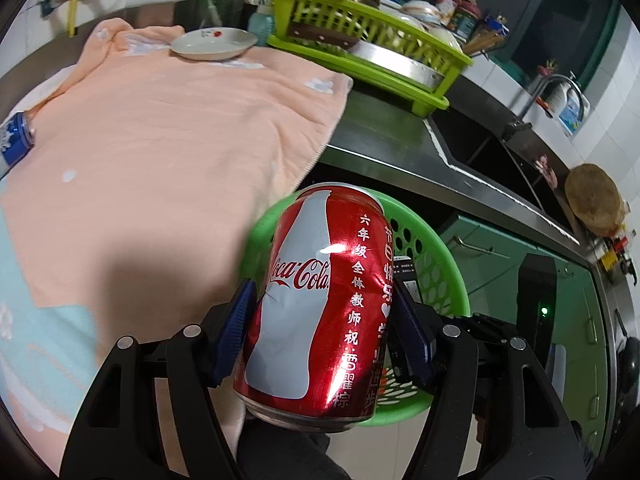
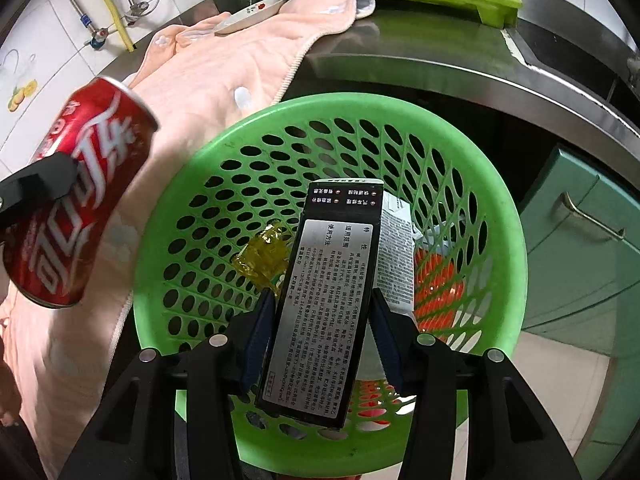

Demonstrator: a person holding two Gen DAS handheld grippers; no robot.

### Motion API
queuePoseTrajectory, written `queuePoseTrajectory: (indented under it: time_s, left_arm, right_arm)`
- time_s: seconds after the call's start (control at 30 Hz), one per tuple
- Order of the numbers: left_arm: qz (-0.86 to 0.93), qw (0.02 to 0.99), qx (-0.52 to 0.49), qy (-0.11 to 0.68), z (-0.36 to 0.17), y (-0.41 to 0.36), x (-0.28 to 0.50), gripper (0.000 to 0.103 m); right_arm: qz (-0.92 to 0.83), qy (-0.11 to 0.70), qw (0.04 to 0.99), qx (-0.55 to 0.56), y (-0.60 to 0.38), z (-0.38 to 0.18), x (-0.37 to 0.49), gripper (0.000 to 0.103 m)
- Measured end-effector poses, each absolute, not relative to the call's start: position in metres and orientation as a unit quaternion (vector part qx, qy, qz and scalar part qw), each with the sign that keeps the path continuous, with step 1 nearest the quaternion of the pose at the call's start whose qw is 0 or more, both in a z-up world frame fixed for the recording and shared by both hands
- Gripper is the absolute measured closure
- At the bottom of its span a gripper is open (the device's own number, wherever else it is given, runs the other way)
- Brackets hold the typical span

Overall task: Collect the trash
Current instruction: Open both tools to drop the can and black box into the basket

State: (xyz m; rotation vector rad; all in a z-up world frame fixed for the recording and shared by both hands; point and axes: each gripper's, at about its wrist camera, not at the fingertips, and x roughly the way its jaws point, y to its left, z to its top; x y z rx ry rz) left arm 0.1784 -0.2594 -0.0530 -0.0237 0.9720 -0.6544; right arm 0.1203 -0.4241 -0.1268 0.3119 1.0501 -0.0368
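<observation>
1. The left gripper [image 1: 324, 320] holds a red Coca-Cola can [image 1: 316, 300]; its jaws are pinching the can's sides, one blue pad on each side.
2. The can is tilted, top end away from the camera, in the air beside the green basket [image 2: 500, 240] and above the edge of the peach towel [image 1: 168, 128].
3. The right gripper [image 2: 320, 328] holds a black printed box [image 2: 324, 292]; its jaws are pinching the box by its long sides.
4. The box hangs over the open mouth of the basket, its far end pointing into the basket.
5. The basket contains a yellow wrapper [image 2: 264, 256], a white printed paper [image 2: 396, 248] and an orange item [image 2: 436, 280].
6. The towel covers the steel table [image 1: 380, 136]. A white dish [image 1: 214, 42] rests on the towel's far end.
7. A blue can [image 1: 16, 138] lies on its side at the towel's left edge.
8. A green dish rack [image 1: 360, 40] stands on the table beside the towel.
</observation>
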Motion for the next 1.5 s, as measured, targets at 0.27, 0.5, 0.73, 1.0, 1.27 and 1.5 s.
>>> queuePoseTrajectory:
  time_s: [0.27, 0.5, 0.73, 1.0, 1.27, 1.5]
  left_arm:
    - [-0.311, 0.827, -0.007, 0.469, -0.064, -0.279, 0.186, 0.037]
    - [-0.31, 0.824, 0.0, 0.475, -0.069, -0.287, 0.191, 0.037]
    - [-0.313, 0.814, -0.003, 0.489, -0.078, -0.294, 0.195, 0.035]
    - [-0.313, 0.809, -0.009, 0.497, -0.086, -0.293, 0.197, 0.032]
    - [-0.313, 0.813, -0.017, 0.491, -0.08, -0.276, 0.194, 0.031]
    - [-0.29, 0.828, -0.027, 0.479, -0.067, -0.235, 0.192, 0.031]
  right_arm:
    - [-0.018, 0.495, 0.853, 0.165, -0.437, -0.129, 0.116, 0.051]
    - [-0.017, 0.49, 0.855, 0.17, -0.441, -0.127, 0.112, 0.044]
    - [-0.021, 0.481, 0.86, 0.169, -0.442, -0.12, 0.105, 0.041]
    - [-0.018, 0.474, 0.865, 0.163, -0.442, -0.113, 0.102, 0.034]
    - [-0.015, 0.469, 0.869, 0.155, -0.432, -0.104, 0.102, 0.03]
    - [0.001, 0.463, 0.874, 0.144, -0.413, -0.093, 0.112, 0.028]
